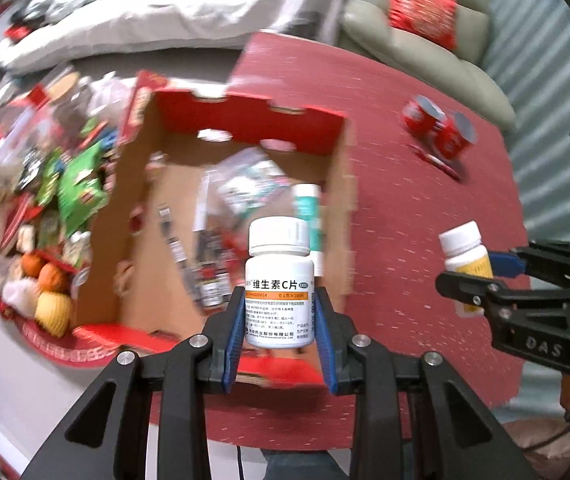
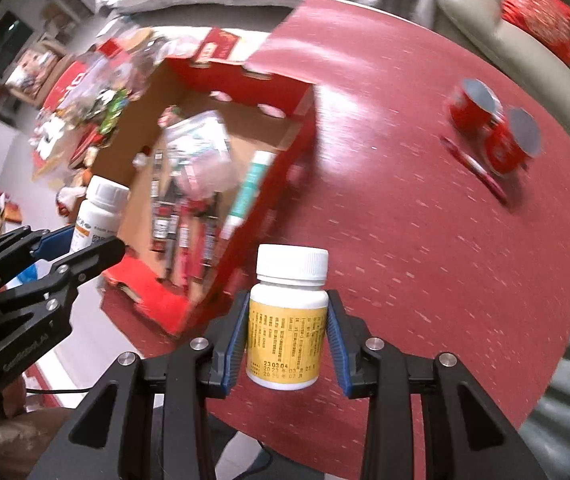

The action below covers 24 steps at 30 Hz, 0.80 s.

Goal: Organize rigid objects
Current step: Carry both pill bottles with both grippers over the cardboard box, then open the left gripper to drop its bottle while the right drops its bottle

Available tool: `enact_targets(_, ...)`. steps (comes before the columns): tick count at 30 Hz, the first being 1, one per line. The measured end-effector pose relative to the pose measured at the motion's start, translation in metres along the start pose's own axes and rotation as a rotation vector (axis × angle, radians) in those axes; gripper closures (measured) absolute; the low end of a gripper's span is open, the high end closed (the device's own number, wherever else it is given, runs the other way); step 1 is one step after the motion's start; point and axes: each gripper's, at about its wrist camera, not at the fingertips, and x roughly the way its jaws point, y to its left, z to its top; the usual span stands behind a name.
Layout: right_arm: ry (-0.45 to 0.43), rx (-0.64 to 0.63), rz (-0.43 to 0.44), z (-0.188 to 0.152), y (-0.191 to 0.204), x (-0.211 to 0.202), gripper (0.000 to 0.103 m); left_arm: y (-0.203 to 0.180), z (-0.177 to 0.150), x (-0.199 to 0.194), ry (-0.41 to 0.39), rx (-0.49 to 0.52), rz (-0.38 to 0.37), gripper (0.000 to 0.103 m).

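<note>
My left gripper (image 1: 279,320) is shut on a white vitamin C bottle (image 1: 279,280) with an orange stripe and holds it upright over the near edge of an open red cardboard box (image 1: 245,120). My right gripper (image 2: 287,336) is shut on a white bottle with a yellow label (image 2: 285,332) and holds it upright above the red table (image 2: 445,240), right of the box (image 2: 269,184). Each gripper shows in the other's view: the right one (image 1: 473,276) and the left one (image 2: 85,240). The box holds pens, a plastic packet and a teal-and-white tube (image 1: 307,208).
Two red cans (image 1: 439,126) lie on their sides with a red pen (image 1: 441,164) at the far right of the table. Snack packets and fruit (image 1: 45,240) are piled left of the box. A beige sofa with a red cushion (image 1: 421,12) stands behind.
</note>
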Motion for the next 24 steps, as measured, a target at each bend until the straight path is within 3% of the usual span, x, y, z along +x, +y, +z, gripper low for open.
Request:
enact_targets(7, 0.028, -0.087, 0.04, 0.024, 0.056, 0.02, 0.065, 0.048, -0.006, 0.003, 0.007, -0.101, 0.066, 0.068)
enact_targets(13, 0.047, -0.131, 0.051, 0.037, 0.095, 0.036, 0.065, 0.066, -0.005, 0.013, 0.025, -0.119, 0.093, 0.068)
enact_targets(24, 0.093, -0.085, 0.029, 0.047, 0.101, 0.06, 0.065, 0.071, 0.001, 0.037, 0.064, -0.111, 0.095, 0.068)
